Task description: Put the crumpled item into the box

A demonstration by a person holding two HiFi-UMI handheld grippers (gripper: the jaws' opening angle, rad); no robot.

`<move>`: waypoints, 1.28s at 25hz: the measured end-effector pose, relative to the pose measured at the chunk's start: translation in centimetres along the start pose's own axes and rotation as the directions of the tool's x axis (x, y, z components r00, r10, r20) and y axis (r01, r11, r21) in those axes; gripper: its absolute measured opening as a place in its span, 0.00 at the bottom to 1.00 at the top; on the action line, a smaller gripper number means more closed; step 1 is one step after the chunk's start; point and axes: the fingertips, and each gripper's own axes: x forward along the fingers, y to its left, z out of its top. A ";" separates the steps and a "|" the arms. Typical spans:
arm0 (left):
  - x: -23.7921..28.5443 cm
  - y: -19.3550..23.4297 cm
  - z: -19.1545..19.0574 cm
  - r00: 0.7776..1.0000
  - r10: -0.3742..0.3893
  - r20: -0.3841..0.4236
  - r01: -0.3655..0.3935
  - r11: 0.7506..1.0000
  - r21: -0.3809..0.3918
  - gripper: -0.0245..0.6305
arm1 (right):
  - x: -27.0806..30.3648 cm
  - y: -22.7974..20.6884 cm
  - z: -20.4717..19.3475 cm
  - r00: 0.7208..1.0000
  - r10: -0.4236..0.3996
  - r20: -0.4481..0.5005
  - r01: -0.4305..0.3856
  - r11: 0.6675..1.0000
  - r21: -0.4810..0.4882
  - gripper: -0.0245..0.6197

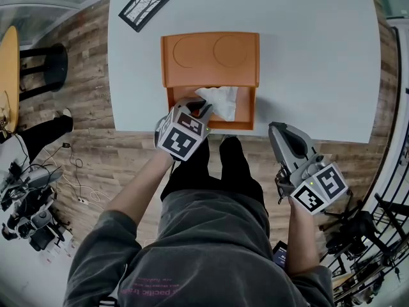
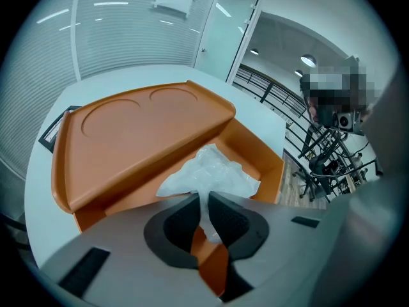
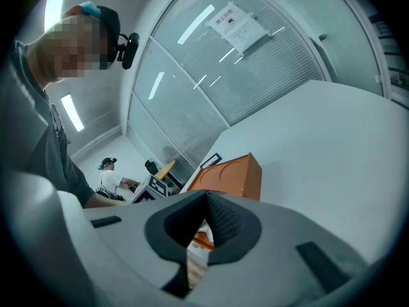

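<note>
1. crumpled white item [image 1: 219, 100] lay inside the open orange box [image 1: 251, 110], bunched toward the near left of it, with one fold drawn up out of the heap.
2. that fold was pinched by the left gripper [image 2: 200, 200]; its dark pads stood only a narrow way apart, and the white stuff filled the gap between them.
3. this gripper pointed steeply down into the box, and in the head view its marker cube covered the box's near left corner.
4. the lid [image 1: 211, 56] stood open on the far side of the box, with two round shapes pressed into it.
5. the box sat at the near edge of a white table [image 1: 319, 56], right in front of the person.
6. the right gripper [image 3: 206, 197] was held off that near edge, to the right of the box and well apart from it; its jaws were pressed together at the tips and gripped nothing.
7. a black-framed picture [image 1: 144, 6] lay near the table's far left corner, apart from the box.
8. around the table ran a wooden floor [image 1: 89, 62]; a round wooden table [image 1: 7, 69] showed at the left edge, with cables and gear [image 1: 29, 203] on the floor below it.
9. a second person [image 3: 114, 178] showed far off in the right gripper view.
</note>
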 end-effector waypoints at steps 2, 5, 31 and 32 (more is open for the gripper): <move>0.1 -0.1 0.0 1.000 0.002 -0.004 -0.002 1.000 -0.002 0.13 | 0.0 0.0 0.0 1.000 0.001 0.000 -0.001 1.000 0.000 0.04; 0.1 -0.2 0.0 1.000 0.010 -0.004 -0.010 1.000 0.003 0.14 | 0.1 0.1 0.0 1.000 0.004 -0.001 -0.004 1.000 0.000 0.04; -8.5 0.2 3.7 0.977 0.016 0.214 -0.016 1.000 -0.001 0.28 | 2.9 5.0 2.8 0.999 0.037 0.010 -0.036 0.995 -0.092 0.04; -9.1 0.4 3.8 0.975 0.017 0.223 -0.018 1.000 0.000 0.27 | 3.1 5.3 3.0 0.999 0.038 0.012 -0.037 0.994 -0.100 0.04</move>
